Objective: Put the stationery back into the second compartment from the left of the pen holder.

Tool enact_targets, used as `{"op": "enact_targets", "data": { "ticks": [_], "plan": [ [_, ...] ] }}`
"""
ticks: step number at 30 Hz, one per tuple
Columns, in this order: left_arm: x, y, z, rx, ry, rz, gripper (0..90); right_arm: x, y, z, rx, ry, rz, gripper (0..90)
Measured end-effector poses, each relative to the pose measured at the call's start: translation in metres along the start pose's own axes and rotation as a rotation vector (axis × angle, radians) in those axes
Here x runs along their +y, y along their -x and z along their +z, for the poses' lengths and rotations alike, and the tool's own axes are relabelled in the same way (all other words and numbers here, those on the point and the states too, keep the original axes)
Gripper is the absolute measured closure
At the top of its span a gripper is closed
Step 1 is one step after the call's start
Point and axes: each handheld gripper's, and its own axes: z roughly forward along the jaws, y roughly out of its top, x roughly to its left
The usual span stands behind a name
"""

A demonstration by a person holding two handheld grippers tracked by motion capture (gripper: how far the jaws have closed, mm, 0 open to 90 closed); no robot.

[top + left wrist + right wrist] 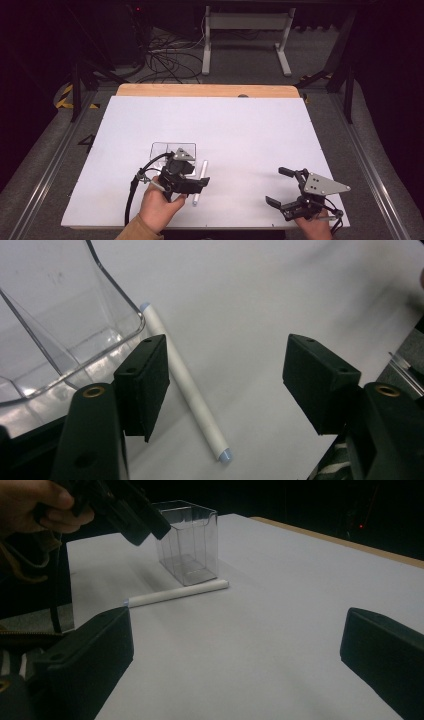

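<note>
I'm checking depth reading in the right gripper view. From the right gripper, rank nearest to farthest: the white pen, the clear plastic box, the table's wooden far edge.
1. White pen: lying on the white tabletop, ahead and left of the right gripper.
2. Clear plastic box: upright just behind the pen.
3. Wooden far edge: along the table's back, upper right.

obstacle: clear box [60,335] just beside pen [185,385] | right side: open table [250,130]

I count one clear plastic box [173,150] on my table [250,130], left of centre, and one white pen [199,183] lying just right of it, nearer to me. I have two grippers: the left gripper [192,187] near the pen, the right gripper [280,187] near right.
</note>
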Motion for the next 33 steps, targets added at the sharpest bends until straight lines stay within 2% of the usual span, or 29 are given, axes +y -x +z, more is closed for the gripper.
{"op": "enact_targets", "data": {
  "ticks": [6, 10, 13, 16, 19, 21, 26, 33],
  "plan": [
    [-0.002, 0.000, 0.013, 0.006, -0.039, -0.038, 41.4, 0.001, -0.003, 0.001, -0.017, 0.007, 0.014, 1.3],
    [-0.004, -0.001, 0.022, 0.035, -0.072, -0.054, 43.0, 0.001, -0.002, 0.000, -0.003, 0.014, 0.018, 1.1],
    [-0.005, 0.001, 0.030, 0.094, -0.102, -0.054, 43.2, 0.001, -0.002, 0.000, 0.001, 0.016, 0.020, 0.9],
    [-0.006, 0.001, 0.036, 0.116, -0.130, -0.050, 43.9, 0.001, -0.003, 0.000, 0.000, 0.017, 0.021, 0.9],
    [-0.006, -0.001, 0.041, 0.133, -0.137, -0.058, 45.9, 0.001, -0.003, 0.001, 0.003, 0.022, 0.029, 0.9],
    [-0.007, -0.003, 0.045, 0.137, -0.146, -0.071, 48.2, 0.002, -0.003, 0.001, 0.004, 0.024, 0.031, 0.9],
    [-0.007, -0.009, 0.054, 0.116, -0.198, -0.103, 50.3, 0.002, -0.004, 0.001, 0.007, 0.022, 0.028, 0.9],
    [-0.004, -0.013, 0.061, 0.114, -0.222, -0.142, 53.5, 0.001, -0.005, 0.002, 0.003, 0.020, 0.023, 0.9]
  ]
}}
